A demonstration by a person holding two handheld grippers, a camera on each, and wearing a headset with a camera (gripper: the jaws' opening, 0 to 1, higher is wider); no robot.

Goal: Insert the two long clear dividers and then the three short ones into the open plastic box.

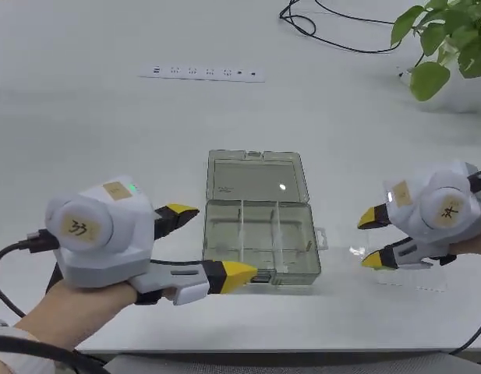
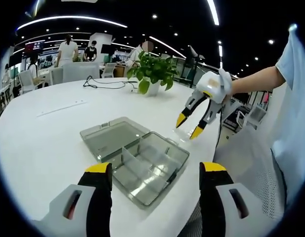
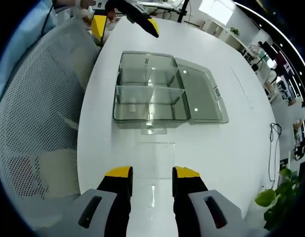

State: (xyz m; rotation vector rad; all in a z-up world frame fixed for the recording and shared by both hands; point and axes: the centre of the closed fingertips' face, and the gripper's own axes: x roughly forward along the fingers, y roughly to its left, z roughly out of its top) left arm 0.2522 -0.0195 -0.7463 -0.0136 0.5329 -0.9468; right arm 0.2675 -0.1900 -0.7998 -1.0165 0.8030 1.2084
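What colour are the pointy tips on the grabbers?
Yellow. The head view shows it best, on the left gripper and the right gripper.

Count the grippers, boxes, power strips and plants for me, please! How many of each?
grippers: 2 (left gripper, right gripper)
plastic box: 1
power strip: 1
potted plant: 1
total: 5

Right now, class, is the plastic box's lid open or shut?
Open: the lid lies folded back flat on the table, beyond the box.
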